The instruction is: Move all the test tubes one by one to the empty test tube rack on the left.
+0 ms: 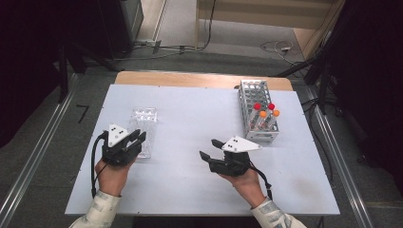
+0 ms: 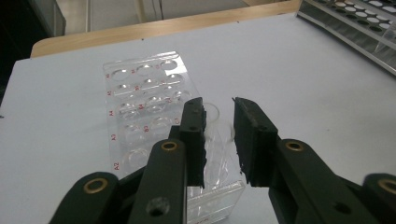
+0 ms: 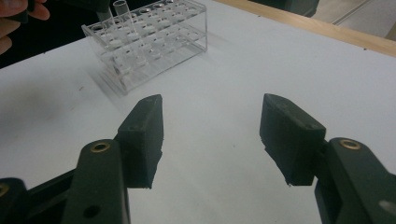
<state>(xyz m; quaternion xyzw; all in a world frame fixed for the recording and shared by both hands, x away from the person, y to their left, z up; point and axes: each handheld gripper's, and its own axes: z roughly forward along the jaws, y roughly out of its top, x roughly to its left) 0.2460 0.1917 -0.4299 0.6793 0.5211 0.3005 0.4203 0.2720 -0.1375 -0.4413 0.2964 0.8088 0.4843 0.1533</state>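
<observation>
A clear plastic rack [image 2: 149, 112] stands on the pale surface [image 1: 190, 142], toward its left side as seen from above. It is a see-through block with rows of round holes in its top plate and small red letters and numbers printed along one edge. In the right claw view a clear open-topped tube [image 3: 122, 18] stands upright in a hole at the rack's near end, its rim rising above the top plate. In the left claw view the same glassy tube [image 2: 215, 140] shows in the gap between the jaws, at the rack's near corner.

The left claw [image 2: 219, 140] hangs over that corner of the rack, pointing forward and down, held from behind by the left hand [image 1: 111, 175] with its forearm coming in from the bottom edge. Its jaws stand narrow, with a slim gap between them and the tube inside it; whether the pads press on the tube I cannot tell.

The right claw [image 3: 212, 135] rests low over bare surface near the middle, held by the right hand [image 1: 244, 183], pointing toward the clear rack. Its jaws stand wide apart with nothing between them.

A metal rack [image 1: 256, 111] with red- and orange-capped tubes [image 1: 265, 111] stands at the far right, well apart from both claws.
</observation>
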